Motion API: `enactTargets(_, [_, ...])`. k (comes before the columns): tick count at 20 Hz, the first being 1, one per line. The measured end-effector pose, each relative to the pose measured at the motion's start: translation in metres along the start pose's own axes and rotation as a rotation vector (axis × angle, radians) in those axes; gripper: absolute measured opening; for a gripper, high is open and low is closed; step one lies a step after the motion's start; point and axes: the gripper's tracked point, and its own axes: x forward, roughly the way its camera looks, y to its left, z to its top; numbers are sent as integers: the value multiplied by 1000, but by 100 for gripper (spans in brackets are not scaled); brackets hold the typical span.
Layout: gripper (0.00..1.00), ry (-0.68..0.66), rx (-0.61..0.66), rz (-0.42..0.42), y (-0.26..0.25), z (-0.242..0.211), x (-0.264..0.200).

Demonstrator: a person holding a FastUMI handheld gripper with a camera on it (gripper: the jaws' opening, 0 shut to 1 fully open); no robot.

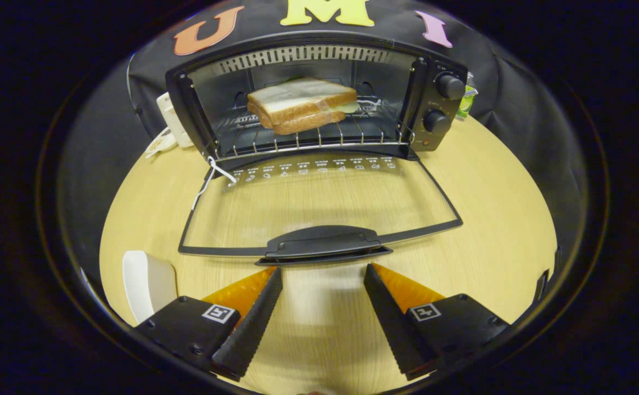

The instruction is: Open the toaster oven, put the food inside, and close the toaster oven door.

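A black toaster oven (432, 104) stands at the far side of the round wooden table (495, 219). Its glass door (319, 206) is folded down flat toward me, with the black handle (322, 243) at its near edge. A sandwich of sliced bread (302, 105) rests on the wire rack (319, 140) inside the oven. My gripper (323, 270) stands open, its fingertips just short of the door handle and a little below it, with nothing between the fingers.
A white plate (146, 282) lies on the table left of my left finger. A white plug and cord (168, 129) sit left of the oven, and a white string (209, 175) hangs at the door's left hinge. Two knobs (444, 101) are on the oven's right panel.
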Motion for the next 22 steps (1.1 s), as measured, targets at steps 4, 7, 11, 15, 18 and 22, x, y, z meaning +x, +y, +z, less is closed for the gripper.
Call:
enactTargets(4, [100, -34, -21, -3, 0, 4, -7])
enactTargets(7, [100, -66, -29, -8, 0, 7, -14])
enactTargets(11, [100, -102, 2, 13, 0, 11, -23])
enactTargets(15, [100, -143, 56, 55, 0, 16, -35])
enactTargets(18, [100, -215, 78, 80, 2, 28, -44])
enactTargets(22, [98, -350, 92, 134, 5, 43, -61])
